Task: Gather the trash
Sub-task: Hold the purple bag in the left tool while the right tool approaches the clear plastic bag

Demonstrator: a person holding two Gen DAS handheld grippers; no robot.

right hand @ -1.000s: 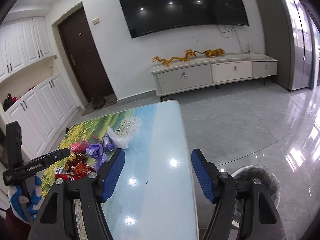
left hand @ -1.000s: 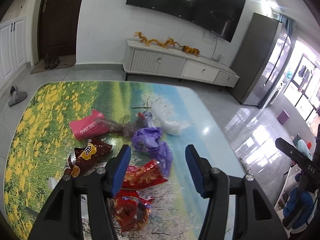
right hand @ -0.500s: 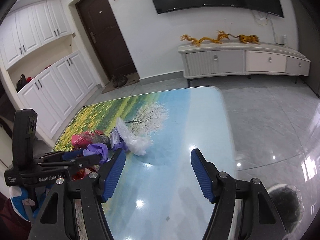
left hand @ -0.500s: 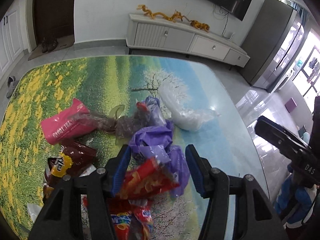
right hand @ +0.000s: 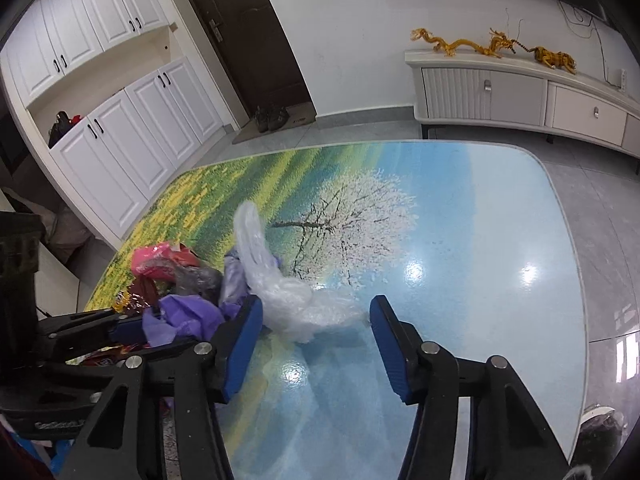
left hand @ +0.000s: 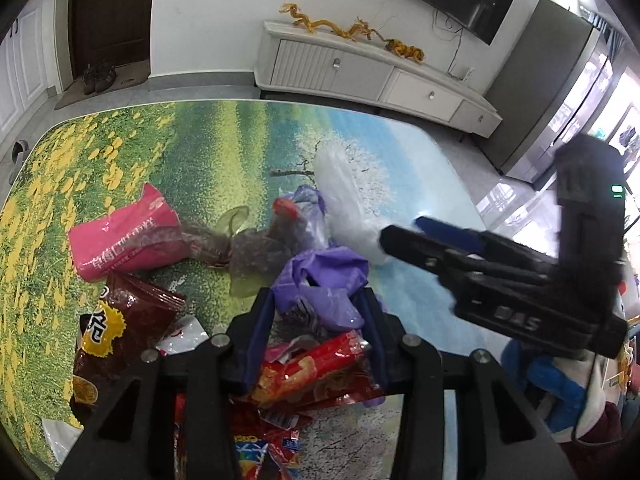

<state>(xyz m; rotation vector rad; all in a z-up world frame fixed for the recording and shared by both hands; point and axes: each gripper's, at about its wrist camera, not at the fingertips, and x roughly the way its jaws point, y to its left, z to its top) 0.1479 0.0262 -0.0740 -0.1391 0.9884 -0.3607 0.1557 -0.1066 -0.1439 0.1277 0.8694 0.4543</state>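
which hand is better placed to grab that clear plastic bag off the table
Right. The right gripper faces the clear plastic bag, whose near end lies between its closing jaws. The left gripper is closing around the purple bag and red snack wrapper, so it is occupied.

A low white cabinet point(right hand: 520, 92) carries golden dragon figures point(right hand: 492, 46); shoes point(right hand: 272, 118) sit by the dark door point(right hand: 240, 36).

Wrapper pile point(left hand: 304, 320) crowds table's point(right hand: 480, 240) left, right side apparently open
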